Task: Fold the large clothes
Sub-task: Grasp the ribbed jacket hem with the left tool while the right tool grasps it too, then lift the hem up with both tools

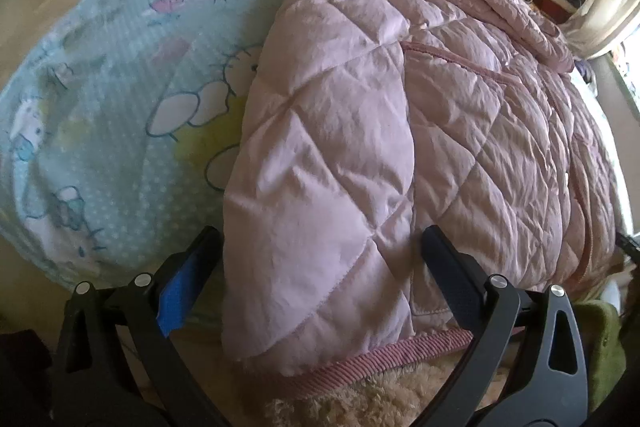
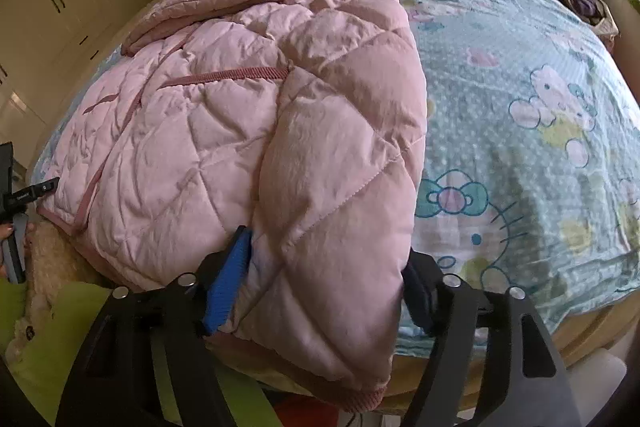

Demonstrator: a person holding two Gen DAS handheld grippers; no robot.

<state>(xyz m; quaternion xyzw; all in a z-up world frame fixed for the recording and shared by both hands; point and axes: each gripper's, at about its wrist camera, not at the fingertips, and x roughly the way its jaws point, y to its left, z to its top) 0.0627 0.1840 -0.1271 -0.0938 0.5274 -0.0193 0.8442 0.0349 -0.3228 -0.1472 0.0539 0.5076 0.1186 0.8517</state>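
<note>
Left claw point(image 1: 320, 267) spread, right claw point(image 2: 326, 275) gaping

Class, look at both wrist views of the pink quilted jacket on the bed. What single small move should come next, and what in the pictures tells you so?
Probably close the right gripper on the sleeve between its fingers. The jacket lies spread on the bedsheet, each gripper straddles a sleeve near the bed edge, and neither visibly pinches the fabric; the left gripper stands wide around its sleeve.

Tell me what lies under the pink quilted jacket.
The pink quilted jacket lies on a cartoon-print bedsheet, with cream fleece below its hem. What lies under its middle is covered.
</note>
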